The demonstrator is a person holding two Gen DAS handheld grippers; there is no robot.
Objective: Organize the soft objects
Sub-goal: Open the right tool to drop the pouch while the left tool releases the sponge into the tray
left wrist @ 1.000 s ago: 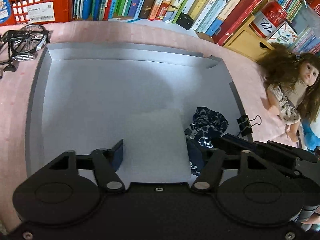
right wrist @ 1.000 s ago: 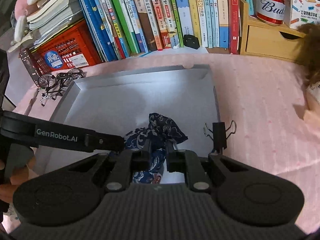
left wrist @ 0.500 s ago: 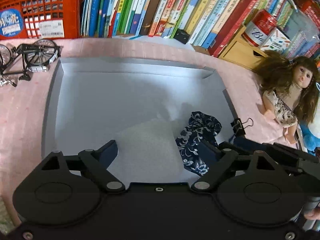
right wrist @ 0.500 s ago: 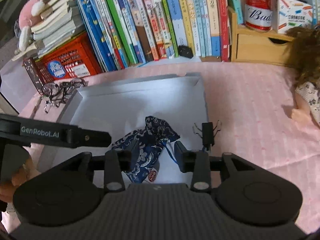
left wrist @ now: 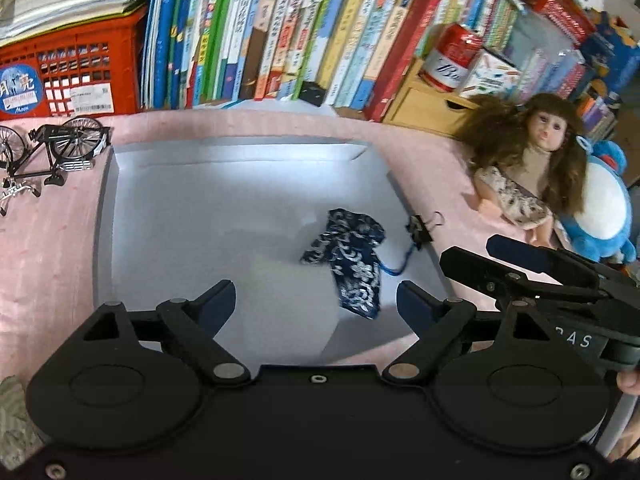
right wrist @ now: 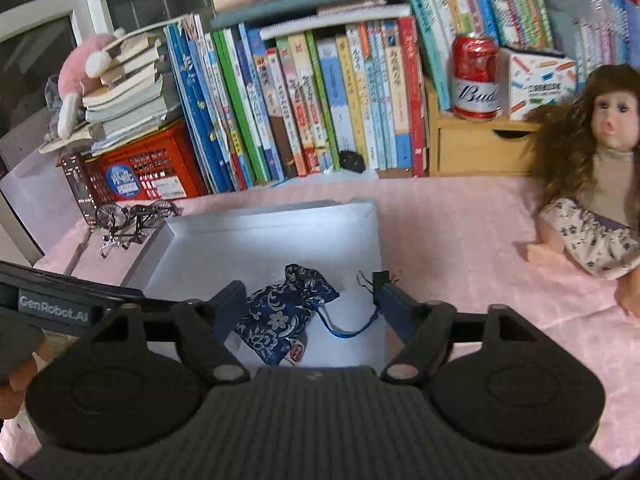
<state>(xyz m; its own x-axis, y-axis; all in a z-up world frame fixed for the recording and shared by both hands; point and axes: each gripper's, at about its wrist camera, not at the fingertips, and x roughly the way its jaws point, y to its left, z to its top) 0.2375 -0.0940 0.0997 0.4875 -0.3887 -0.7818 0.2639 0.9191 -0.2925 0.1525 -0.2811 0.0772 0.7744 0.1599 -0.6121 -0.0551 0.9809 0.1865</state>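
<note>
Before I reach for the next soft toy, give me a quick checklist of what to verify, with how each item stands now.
1. Dark blue floral drawstring pouch lies inside the shallow grey cardboard tray: ok.
2. Right claw lets go: ok; its jaws are opening, pads off the pouch.
3. Left claw empty and open: ok.
4. Pouch's blue cord clear of the right claw's fingers: cannot tell; it runs close to one.
5. Black binder clip on the tray's edge out of the way: ok.
6. Long-haired doll in a patterned dress unobstructed on the pink cloth: ok.
</note>
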